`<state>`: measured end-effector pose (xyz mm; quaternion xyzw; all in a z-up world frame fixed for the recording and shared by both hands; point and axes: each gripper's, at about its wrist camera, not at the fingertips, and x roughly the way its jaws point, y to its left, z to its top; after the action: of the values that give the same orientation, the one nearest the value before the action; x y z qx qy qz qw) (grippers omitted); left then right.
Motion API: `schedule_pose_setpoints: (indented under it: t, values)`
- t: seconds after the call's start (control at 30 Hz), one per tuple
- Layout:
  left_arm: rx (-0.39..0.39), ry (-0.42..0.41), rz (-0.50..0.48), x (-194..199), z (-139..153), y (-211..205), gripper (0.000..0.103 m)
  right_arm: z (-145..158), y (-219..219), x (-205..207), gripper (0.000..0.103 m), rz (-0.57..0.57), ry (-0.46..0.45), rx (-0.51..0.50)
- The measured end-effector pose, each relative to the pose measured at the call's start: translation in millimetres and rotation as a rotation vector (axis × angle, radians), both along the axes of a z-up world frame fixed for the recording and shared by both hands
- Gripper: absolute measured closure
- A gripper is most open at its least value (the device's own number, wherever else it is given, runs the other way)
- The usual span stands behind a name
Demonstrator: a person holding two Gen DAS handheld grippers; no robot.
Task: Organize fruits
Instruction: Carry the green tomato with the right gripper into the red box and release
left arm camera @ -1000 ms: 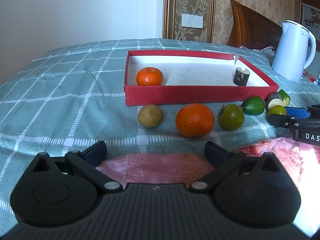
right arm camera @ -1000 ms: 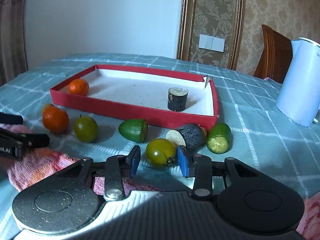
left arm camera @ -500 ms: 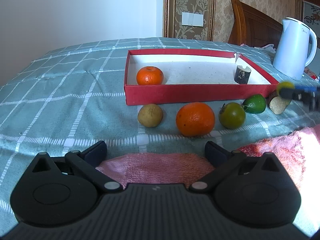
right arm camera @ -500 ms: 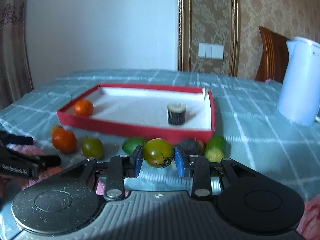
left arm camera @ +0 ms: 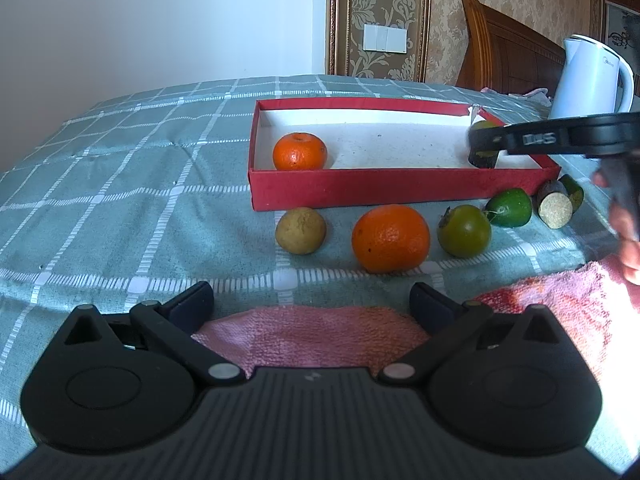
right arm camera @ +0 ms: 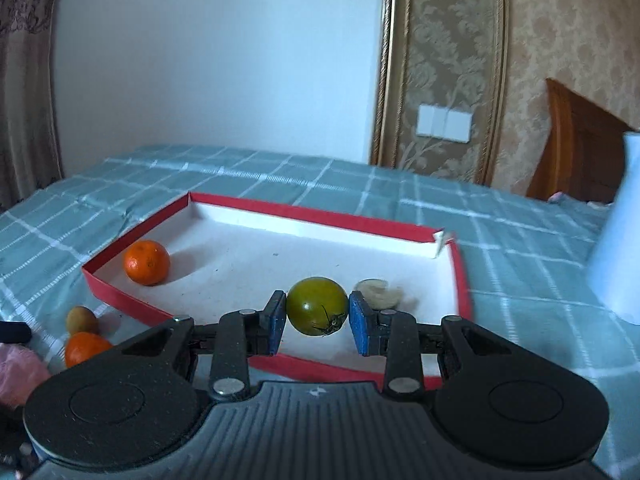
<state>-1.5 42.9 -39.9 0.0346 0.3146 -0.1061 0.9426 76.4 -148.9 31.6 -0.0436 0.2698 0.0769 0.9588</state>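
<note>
Carrying a green tomato [right arm camera: 317, 306] clamped between its pads, the right gripper [right arm camera: 317, 320] has lifted it off the cloth and now holds it over the red tray [right arm camera: 460, 276], ready for release; the left gripper [left arm camera: 312, 304] waits wide open, empty.

My left claw [left arm camera: 312, 306] hangs wide open at the bottom of the frame over a pink towel [left arm camera: 320, 332]. At centre sits the red tray [left arm camera: 392, 190], a small orange [left arm camera: 300, 152] in its left end. My right claw [left arm camera: 486, 138] reaches in from the right above the tray's right end.
</note>
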Motion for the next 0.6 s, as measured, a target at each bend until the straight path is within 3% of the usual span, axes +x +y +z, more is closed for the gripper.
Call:
schedule_pose_setpoints:
  t: [0.6]
  values:
    - [0.000,0.000,0.000,0,0,0,0.000,-26,17,40,0.069,0.004,0.076,-0.006]
